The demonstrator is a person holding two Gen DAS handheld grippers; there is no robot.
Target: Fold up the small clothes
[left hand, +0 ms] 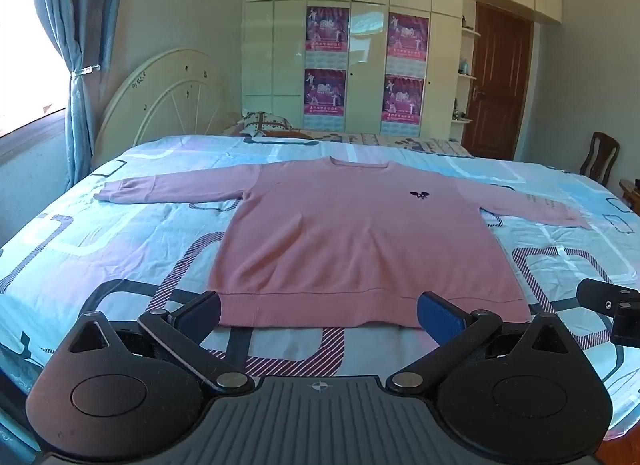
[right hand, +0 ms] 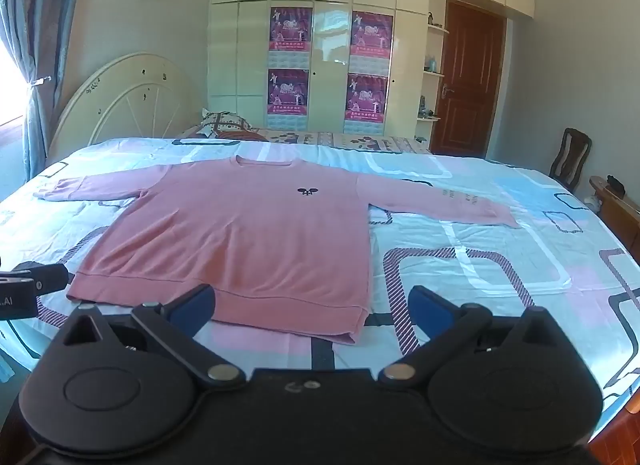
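A pink long-sleeved sweater (left hand: 344, 233) lies flat and face up on the bed, both sleeves spread out sideways, a small dark emblem on its chest. Its hem is nearest to me. My left gripper (left hand: 318, 315) hovers above the hem with its jaws wide open and nothing between them. The right gripper (right hand: 312, 311) is open too, over the hem's right corner, holding nothing. In the right wrist view the sweater (right hand: 240, 233) sits left of centre. Part of the right gripper (left hand: 612, 311) shows at the left wrist view's right edge.
The bed (left hand: 100, 249) carries a light blue and pink patterned sheet, with a pillow (left hand: 266, 123) and a round white headboard (left hand: 160, 101) at the far left. Beyond stand wardrobes with posters (left hand: 326, 65), a brown door (left hand: 500, 81) and a wooden chair (left hand: 600, 157).
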